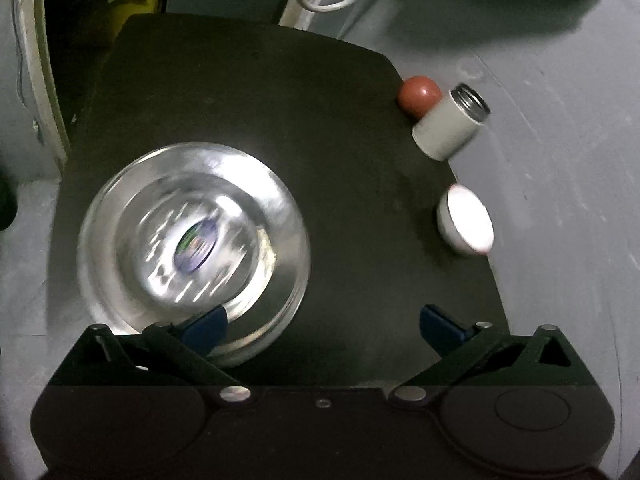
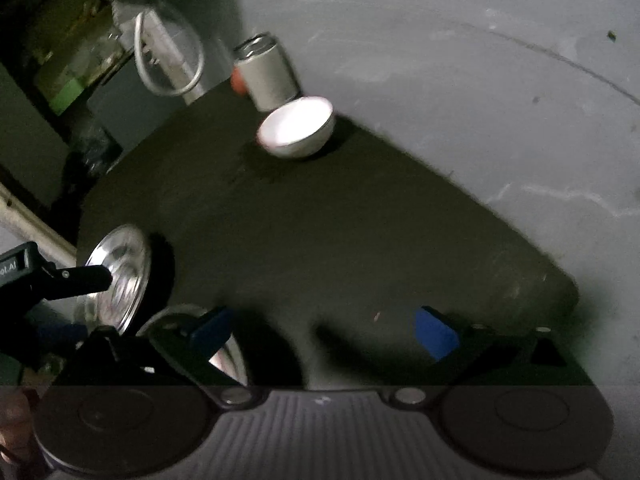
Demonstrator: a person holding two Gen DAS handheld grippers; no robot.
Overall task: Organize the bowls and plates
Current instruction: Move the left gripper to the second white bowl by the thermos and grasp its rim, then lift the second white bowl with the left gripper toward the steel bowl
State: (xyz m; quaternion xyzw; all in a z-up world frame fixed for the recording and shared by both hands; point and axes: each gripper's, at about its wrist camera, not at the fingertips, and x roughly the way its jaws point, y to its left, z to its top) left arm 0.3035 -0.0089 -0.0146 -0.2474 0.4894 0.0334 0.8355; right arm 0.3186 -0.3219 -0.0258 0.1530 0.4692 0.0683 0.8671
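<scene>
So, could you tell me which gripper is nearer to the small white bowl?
Probably the right. The right gripper faces the white bowl across bare dark mat, jaws open. The left gripper sits open over the steel plate's rim, the bowl off to its right.

A shiny steel plate [image 1: 192, 248] is seen lying flat on the dark mat at the lower left of the left wrist view, a blurred label, possibly a sticker, at its centre. A small white bowl [image 1: 466, 220] stands upright at the mat's right edge, well apart.
</scene>
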